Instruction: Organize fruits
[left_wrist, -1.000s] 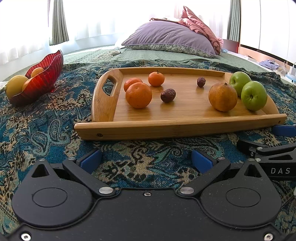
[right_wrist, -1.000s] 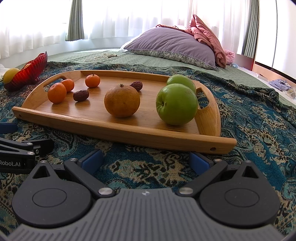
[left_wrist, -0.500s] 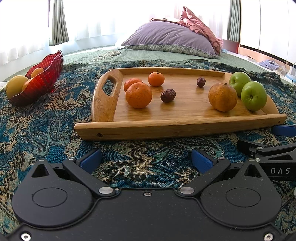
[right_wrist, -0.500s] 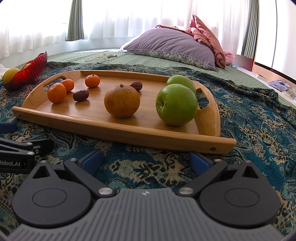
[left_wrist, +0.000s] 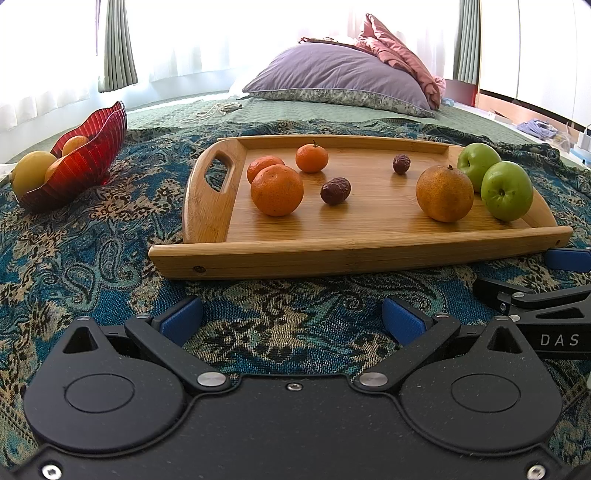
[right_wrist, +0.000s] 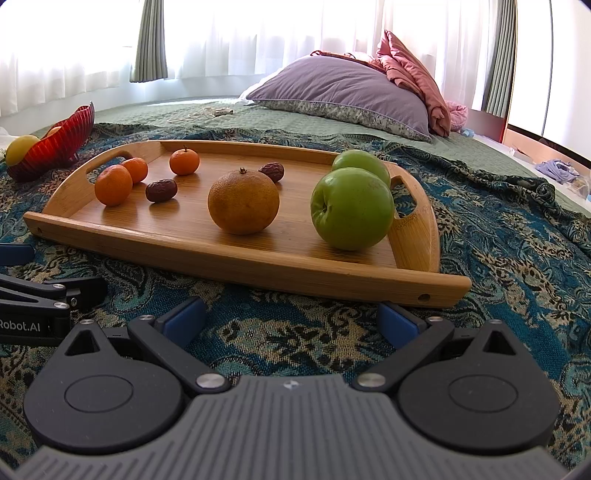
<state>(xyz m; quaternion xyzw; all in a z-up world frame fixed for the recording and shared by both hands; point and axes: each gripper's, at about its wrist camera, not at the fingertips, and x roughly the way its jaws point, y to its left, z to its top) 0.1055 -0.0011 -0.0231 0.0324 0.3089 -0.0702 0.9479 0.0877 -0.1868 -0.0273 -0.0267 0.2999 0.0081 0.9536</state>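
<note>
A wooden tray (left_wrist: 332, 254) (right_wrist: 221, 247) lies on a patterned cloth. It holds three small oranges (left_wrist: 277, 190) (right_wrist: 113, 184), two dark dates (left_wrist: 335, 191) (right_wrist: 161, 190), a large dull orange (left_wrist: 444, 193) (right_wrist: 243, 202) and two green apples (left_wrist: 506, 191) (right_wrist: 351, 208). A red bowl (left_wrist: 79, 166) (right_wrist: 55, 146) with yellow and orange fruit stands at the far left. My left gripper (left_wrist: 291, 317) is open and empty in front of the tray. My right gripper (right_wrist: 291, 319) is open and empty near the tray's right front corner.
The patterned cloth (left_wrist: 92, 251) covers a green bed. A purple pillow (left_wrist: 343, 79) and a pink blanket (left_wrist: 399, 55) lie at the back. A white cable (left_wrist: 214, 110) lies behind the tray. Each gripper shows at the other view's edge.
</note>
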